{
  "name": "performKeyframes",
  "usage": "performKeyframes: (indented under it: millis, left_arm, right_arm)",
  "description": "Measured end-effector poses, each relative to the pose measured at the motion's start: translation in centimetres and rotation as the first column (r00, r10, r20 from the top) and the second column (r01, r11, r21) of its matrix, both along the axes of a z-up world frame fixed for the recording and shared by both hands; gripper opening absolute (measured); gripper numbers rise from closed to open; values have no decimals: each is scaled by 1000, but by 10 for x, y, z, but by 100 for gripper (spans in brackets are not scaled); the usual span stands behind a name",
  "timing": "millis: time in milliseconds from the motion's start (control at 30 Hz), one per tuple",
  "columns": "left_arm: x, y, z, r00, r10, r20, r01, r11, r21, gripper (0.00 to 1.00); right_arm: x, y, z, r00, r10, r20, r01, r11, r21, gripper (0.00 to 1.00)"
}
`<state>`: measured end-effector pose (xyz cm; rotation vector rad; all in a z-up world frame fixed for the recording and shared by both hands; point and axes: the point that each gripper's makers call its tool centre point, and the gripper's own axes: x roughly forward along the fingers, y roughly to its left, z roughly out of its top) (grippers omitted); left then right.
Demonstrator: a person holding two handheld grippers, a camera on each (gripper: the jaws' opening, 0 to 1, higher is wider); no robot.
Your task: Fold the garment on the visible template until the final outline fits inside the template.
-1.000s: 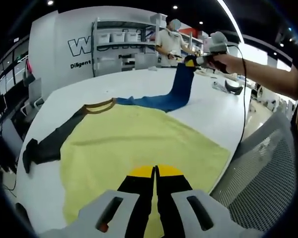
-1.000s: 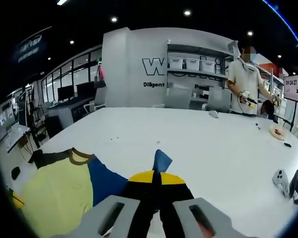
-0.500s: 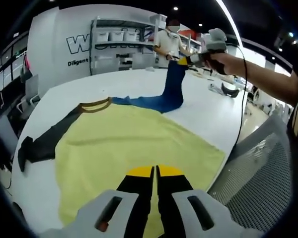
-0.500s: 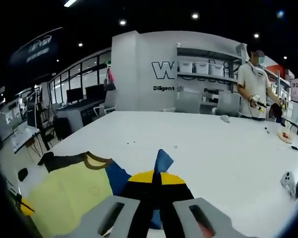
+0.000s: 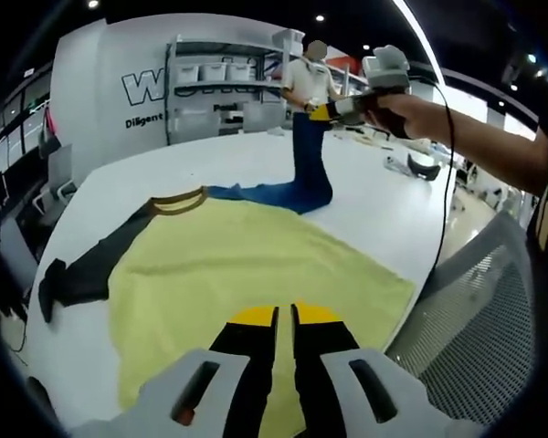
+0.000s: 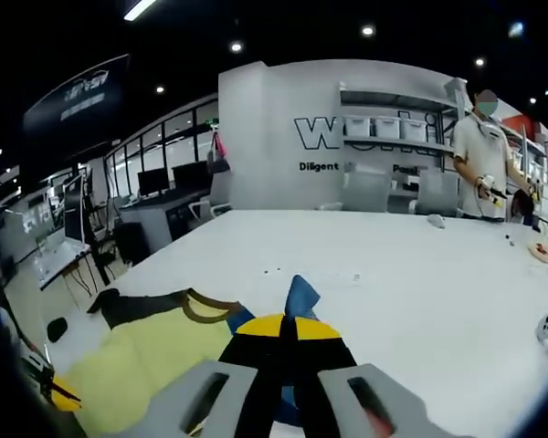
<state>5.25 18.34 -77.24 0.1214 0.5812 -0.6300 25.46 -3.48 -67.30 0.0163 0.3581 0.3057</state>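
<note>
Left gripper view is aimed low along the garment (image 5: 256, 265), near its hem; right gripper view is raised above it. Table (image 5: 384, 201) shared.

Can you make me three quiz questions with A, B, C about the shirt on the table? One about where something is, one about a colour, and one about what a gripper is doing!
1. Where does the black sleeve lie?
A. flat on the white table
B. up in the air
C. on a chair

2. What colour is the shirt's body?
A. red
B. yellow
C. white

3. What is the right gripper doing?
A. resting open on the table
B. pinching the collar
C. shut on the blue sleeve, holding it up

Answers: 1 A, the sleeve lies stretched out on the tabletop. 2 B, the wide middle cloth is yellow. 3 C, blue cloth hangs from its closed jaws down to the table.
</note>
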Motion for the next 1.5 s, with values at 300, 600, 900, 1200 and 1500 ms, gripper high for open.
performKeyframes:
  millis: [300, 600, 900, 1200, 1500]
  left_arm:
    - [6, 10, 9, 999, 22, 39, -22, 1000, -5, 3]
    - [3, 10, 10, 999, 26, 32, -25, 1000, -5, 3]
    - [1, 10, 12, 999, 38, -14, -39, 997, -61, 10]
    - [1, 16, 17, 998, 58, -37, -62, 994, -95, 10]
    - [1, 22, 17, 998, 60, -35, -63, 994, -86, 11]
  right_arm:
    - [2, 33, 3, 999, 43, 3, -43, 999, 4, 0]
    - [5, 65, 8, 996, 88, 6, -88, 996, 27, 0]
    - [10, 106, 16, 992, 122, 14, -123, 990, 69, 0]
    - [10, 141, 18, 984, 176, 14, -177, 981, 84, 0]
    - [12, 169, 17, 974, 225, 8, -225, 971, 81, 0]
